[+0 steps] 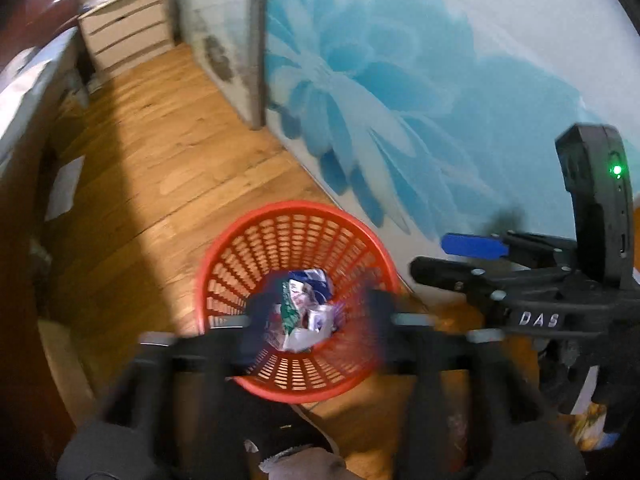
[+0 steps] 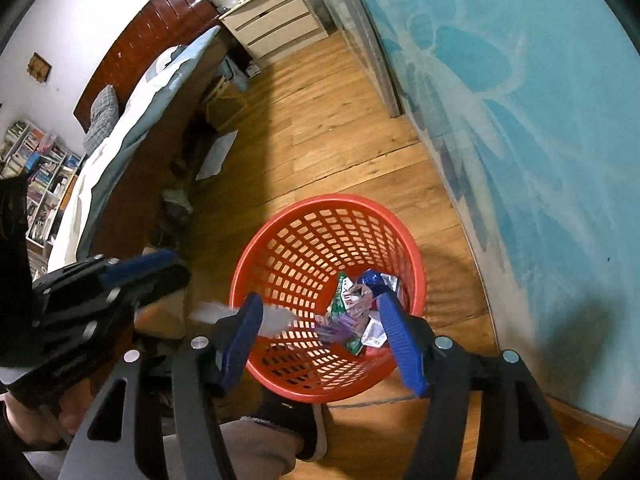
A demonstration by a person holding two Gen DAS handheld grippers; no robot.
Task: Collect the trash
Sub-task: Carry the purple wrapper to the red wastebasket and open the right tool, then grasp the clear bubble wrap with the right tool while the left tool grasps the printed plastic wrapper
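Observation:
A red mesh waste basket (image 1: pixel 296 224) stands on the wooden floor by the blue flowered wall; it also shows in the right wrist view (image 2: pixel 320 216). Crumpled wrappers (image 1: pixel 306 312) lie in its bottom, also seen in the right wrist view (image 2: pixel 360 304). My left gripper (image 1: pixel 316 316) is open above the basket, its fingers blurred. My right gripper (image 2: pixel 320 332) is open above the basket and empty. A blurred white scrap (image 2: pixel 244 314) shows in the air by its left finger (image 2: pixel 240 340), over the basket's rim. Each gripper shows in the other's view: the right (image 1: pixel 460 256), the left (image 2: pixel 156 268).
A bed (image 2: pixel 132 120) with a dark wood frame runs along the left. A white drawer chest (image 2: pixel 276 28) stands at the far end. White paper (image 2: pixel 216 154) and a box (image 2: pixel 226 100) lie on the floor beside the bed. The person's foot (image 2: pixel 292 428) is just before the basket.

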